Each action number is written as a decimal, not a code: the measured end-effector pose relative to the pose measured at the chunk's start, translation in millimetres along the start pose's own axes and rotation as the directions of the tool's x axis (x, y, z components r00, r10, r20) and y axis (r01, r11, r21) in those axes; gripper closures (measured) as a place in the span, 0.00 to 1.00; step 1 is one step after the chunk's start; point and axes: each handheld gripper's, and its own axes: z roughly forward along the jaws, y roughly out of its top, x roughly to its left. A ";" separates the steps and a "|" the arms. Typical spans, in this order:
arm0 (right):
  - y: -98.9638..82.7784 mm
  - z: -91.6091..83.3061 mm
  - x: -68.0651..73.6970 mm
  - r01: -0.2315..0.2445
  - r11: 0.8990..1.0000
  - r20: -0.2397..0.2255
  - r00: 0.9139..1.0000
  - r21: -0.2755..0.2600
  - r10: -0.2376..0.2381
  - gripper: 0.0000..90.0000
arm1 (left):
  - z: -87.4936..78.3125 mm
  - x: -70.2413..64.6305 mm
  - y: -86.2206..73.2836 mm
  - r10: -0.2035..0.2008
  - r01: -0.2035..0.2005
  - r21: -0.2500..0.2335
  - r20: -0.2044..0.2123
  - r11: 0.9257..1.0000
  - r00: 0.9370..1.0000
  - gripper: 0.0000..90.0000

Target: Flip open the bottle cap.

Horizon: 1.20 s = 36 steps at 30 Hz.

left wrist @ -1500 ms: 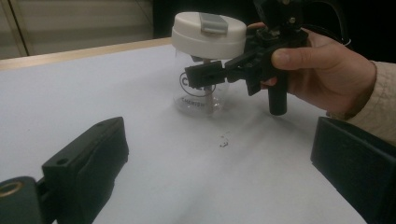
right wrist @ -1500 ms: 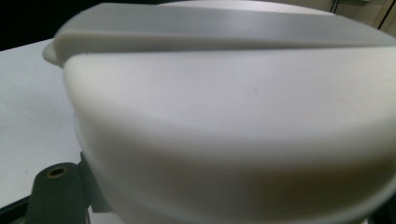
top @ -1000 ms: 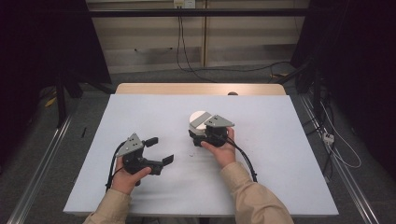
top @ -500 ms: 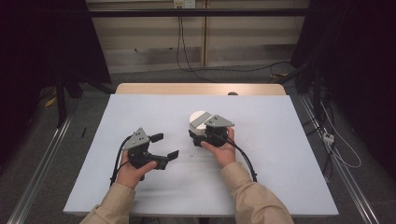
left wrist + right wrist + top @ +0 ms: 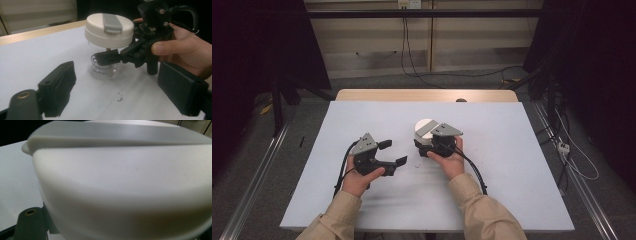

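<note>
A small clear glass jar [image 5: 103, 68] with a wide white lid [image 5: 109, 27] and a grey tab stands upright near the table's middle [image 5: 424, 126]. My right gripper [image 5: 423, 142] is shut on the jar's glass body below the lid, seen from the side in the left gripper view [image 5: 107, 57]. In the right gripper view the lid [image 5: 125, 182] looms close above one black finger [image 5: 30, 223]. My left gripper [image 5: 393, 152] hovers left of the jar, pointing at it. Its jaws have just been closing a little and stand open [image 5: 122, 87] with nothing between them.
The white table top [image 5: 512, 150] has a wooden strip along its far edge [image 5: 427, 95]. A few small dark specks [image 5: 120, 96] lie on the surface between the grippers. Cables trail from both grippers toward the person's sleeves.
My left gripper has moved right and a little away from the person, toward the jar, and its jaws stand slightly narrower. The right gripper and jar have kept still.
</note>
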 end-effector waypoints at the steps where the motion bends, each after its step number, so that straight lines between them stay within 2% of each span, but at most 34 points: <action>1: 0.0 0.0 0.0 -0.001 1.000 0.000 1.000 0.000 0.001 0.20 | 0.7 0.5 0.4 0.003 -0.003 0.000 0.006 1.000 1.000 0.21; 4: 0.2 0.2 0.0 0.000 1.000 0.000 1.000 0.000 0.000 0.20 | 3.5 0.0 2.7 0.005 -0.005 0.011 -0.006 1.000 1.000 0.22; 7: 0.2 0.2 0.1 0.001 1.000 0.001 1.000 0.001 -0.001 0.20 | 7.0 0.3 5.6 -0.014 0.014 0.030 0.008 0.999 1.000 0.09; 9: 0.2 0.1 0.1 0.000 1.000 0.001 1.000 0.001 0.000 0.20 | 8.0 -0.6 7.4 -0.003 0.002 0.022 0.010 1.000 1.000 0.10; 11: 0.2 0.1 0.0 0.002 1.000 0.001 1.000 0.002 -0.002 0.20 | 8.9 -1.3 8.8 -0.013 0.012 0.014 0.016 1.000 1.000 0.11; 12: 0.2 0.1 0.0 0.001 1.000 0.001 1.000 0.002 -0.001 0.20 | 9.2 -1.8 9.4 -0.011 0.011 0.015 0.009 1.000 1.000 0.13; 13: 0.3 0.1 0.2 0.000 1.000 0.001 1.000 0.003 0.000 0.20 | 9.8 -1.6 9.6 -0.010 0.010 0.014 0.018 1.000 1.000 0.14; 15: 0.3 0.2 0.1 0.001 1.000 0.002 1.000 0.002 -0.001 0.20 | 10.1 -2.3 10.2 0.011 -0.012 0.008 0.021 1.000 1.000 0.24; 17: 0.3 0.1 0.3 0.001 1.000 0.002 1.000 0.004 -0.001 0.20 | 11.0 -2.4 11.2 0.002 -0.003 0.010 0.019 1.000 1.000 0.26; 19: 0.3 0.1 0.1 0.002 1.000 0.003 1.000 0.005 -0.002 0.20 | 12.5 -1.8 11.9 -0.003 0.003 0.003 0.055 1.000 0.999 0.36; 20: 0.3 0.1 0.3 0.000 1.000 0.003 1.000 0.005 0.000 0.20 | 13.0 -2.4 12.6 -0.001 0.000 0.010 0.032 1.000 0.999 0.35; 23: 0.4 0.0 0.3 0.000 1.000 0.003 1.000 0.006 0.000 0.20 | 16.4 -2.4 15.0 0.030 -0.030 0.020 0.011 0.999 0.999 0.37; 25: 0.5 0.0 0.3 0.001 1.000 0.003 1.000 0.006 -0.001 0.20 | 18.9 -2.1 17.0 0.026 -0.026 0.032 -0.005 0.999 1.000 0.39; 28: 0.4 0.0 0.2 0.003 1.000 0.004 1.000 0.006 -0.003 0.20 | 22.3 -0.6 19.3 -0.003 0.002 0.019 0.031 1.000 1.000 0.46; 30: 0.5 0.0 0.3 0.002 1.000 0.003 1.000 0.007 -0.002 0.20 | 23.8 -0.1 21.3 0.009 -0.010 0.018 0.008 1.000 1.000 0.49; 31: 0.5 0.0 0.3 0.002 1.000 0.003 1.000 0.007 -0.002 0.20 | 25.0 1.1 22.1 0.008 -0.008 0.017 0.017 1.000 1.000 0.49; 34: 0.5 0.0 0.3 0.002 1.000 0.002 1.000 0.007 -0.002 0.20 | 28.7 1.3 25.1 0.044 -0.044 0.045 -0.001 0.998 0.999 0.53; 36: 0.6 0.0 0.3 0.002 1.000 0.003 1.000 0.008 -0.002 0.20 | 30.4 2.1 26.8 0.042 -0.042 0.046 0.002 0.998 0.999 0.58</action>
